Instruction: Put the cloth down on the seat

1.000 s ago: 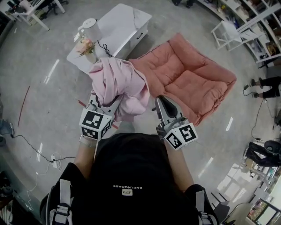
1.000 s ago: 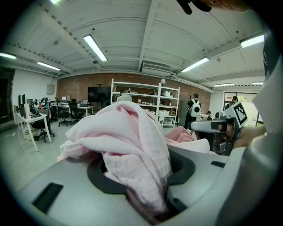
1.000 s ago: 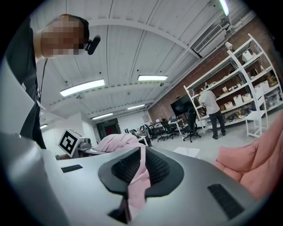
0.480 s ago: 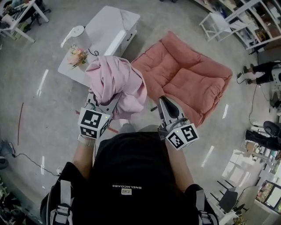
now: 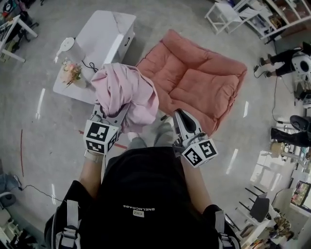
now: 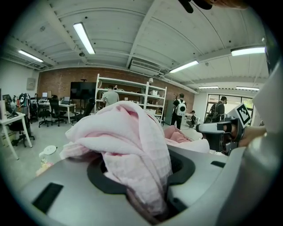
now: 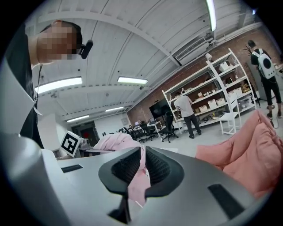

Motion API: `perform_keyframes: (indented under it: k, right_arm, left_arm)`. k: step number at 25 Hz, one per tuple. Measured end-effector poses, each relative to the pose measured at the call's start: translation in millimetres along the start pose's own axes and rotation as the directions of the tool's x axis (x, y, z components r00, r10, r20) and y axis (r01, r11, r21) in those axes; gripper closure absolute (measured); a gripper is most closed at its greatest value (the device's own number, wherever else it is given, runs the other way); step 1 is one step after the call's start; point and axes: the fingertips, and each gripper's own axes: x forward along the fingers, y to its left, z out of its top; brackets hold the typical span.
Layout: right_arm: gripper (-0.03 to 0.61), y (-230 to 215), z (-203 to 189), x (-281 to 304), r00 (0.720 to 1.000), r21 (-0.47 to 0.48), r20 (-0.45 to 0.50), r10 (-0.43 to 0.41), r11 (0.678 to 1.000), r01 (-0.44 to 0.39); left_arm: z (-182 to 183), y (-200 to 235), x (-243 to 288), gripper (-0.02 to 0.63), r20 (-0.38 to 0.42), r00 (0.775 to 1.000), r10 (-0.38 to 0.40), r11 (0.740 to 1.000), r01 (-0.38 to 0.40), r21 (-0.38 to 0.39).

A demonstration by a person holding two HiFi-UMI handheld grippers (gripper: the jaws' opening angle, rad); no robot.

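A bunched pink cloth (image 5: pixel 124 92) is heaped over my left gripper (image 5: pixel 111 115), which is shut on it; the jaws are buried in the folds. Seen from the left gripper view, the cloth (image 6: pixel 126 137) fills the gap of the left gripper (image 6: pixel 146 176). My right gripper (image 5: pixel 181 119) is held level beside it, apart from the bundle. In the right gripper view, the right gripper (image 7: pixel 141 165) has its pads nearly together with a thin pink strip of the cloth (image 7: pixel 138 183) pinched between them. The seat (image 5: pixel 194 78), a salmon floor cushion chair, lies just ahead of both grippers.
A white low table (image 5: pixel 104 39) with a white lamp (image 5: pixel 68 46) and flowers (image 5: pixel 71 73) stands left of the seat. White racks (image 5: pixel 228 12) and people (image 5: pixel 286 58) are at the far right. Grey floor surrounds the seat.
The seat and the table have slid left and nearer in the head view, as the person steps toward them. Both grippers keep their hold and their spacing.
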Motion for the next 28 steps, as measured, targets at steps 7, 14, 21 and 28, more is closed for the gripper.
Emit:
perform_keyframes:
  k: [7,14,21,28]
  right_arm:
    - [0.525,-48,17,-17,0.999,0.021,0.001,-0.040,0.999,0.040]
    - [0.525,-104,42,-30,0.995,0.052,0.009,-0.095,0.994,0.094]
    - [0.525,-151,62,-56,0.985,0.074,0.053,-0.167,0.984,0.163]
    - [0.525,-199,78,-76,0.968,0.107,0.084,-0.237,0.968,0.228]
  left_arm:
    - [22,-27,51,0.403,-0.018,0.999,-0.033,0.999,0.034,0.026]
    - [55,-60,116,0.403,-0.037,0.995,-0.095,0.993,0.097,0.063]
    - [77,-98,172,0.403,-0.063,0.984,-0.168,0.979,0.174,0.103]
    - [92,-136,232,0.403,-0.092,0.966,-0.243,0.958,0.254,0.131]
